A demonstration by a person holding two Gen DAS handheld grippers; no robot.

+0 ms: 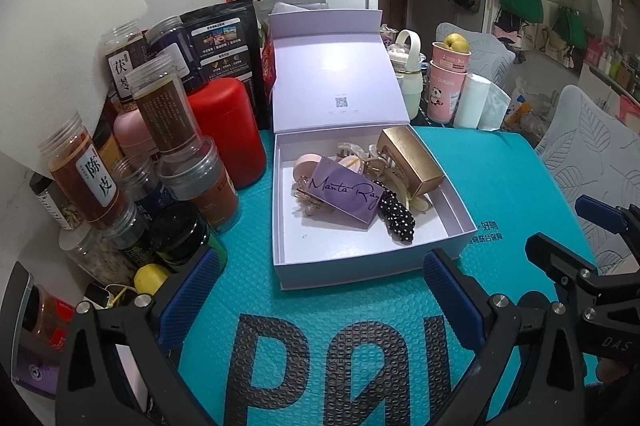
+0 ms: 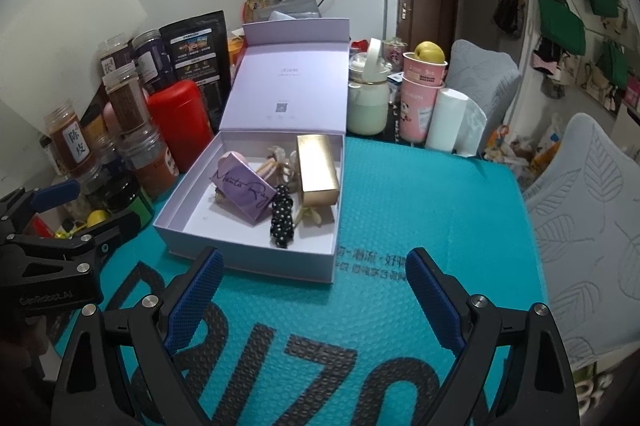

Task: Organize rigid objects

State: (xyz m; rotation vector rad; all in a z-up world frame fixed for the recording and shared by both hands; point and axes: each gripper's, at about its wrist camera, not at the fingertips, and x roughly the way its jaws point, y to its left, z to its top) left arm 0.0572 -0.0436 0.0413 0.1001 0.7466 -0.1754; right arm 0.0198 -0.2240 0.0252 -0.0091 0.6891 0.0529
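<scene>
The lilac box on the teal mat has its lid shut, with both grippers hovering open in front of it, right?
Not quite: the lilac box has its lid standing open, as the right wrist view shows. It does sit on the teal mat, and the left gripper and right gripper are open.

A matt pale cardboard box (image 1: 372,268) just ahead of the rough blue rubbery fingertips (image 1: 192,290) holds a shiny gold carton (image 1: 412,161), resting on a bubbly teal plastic mat (image 1: 360,310) beneath them.

Dim indoor light, lid glare, strong fisheye bending, dark corners.
</scene>
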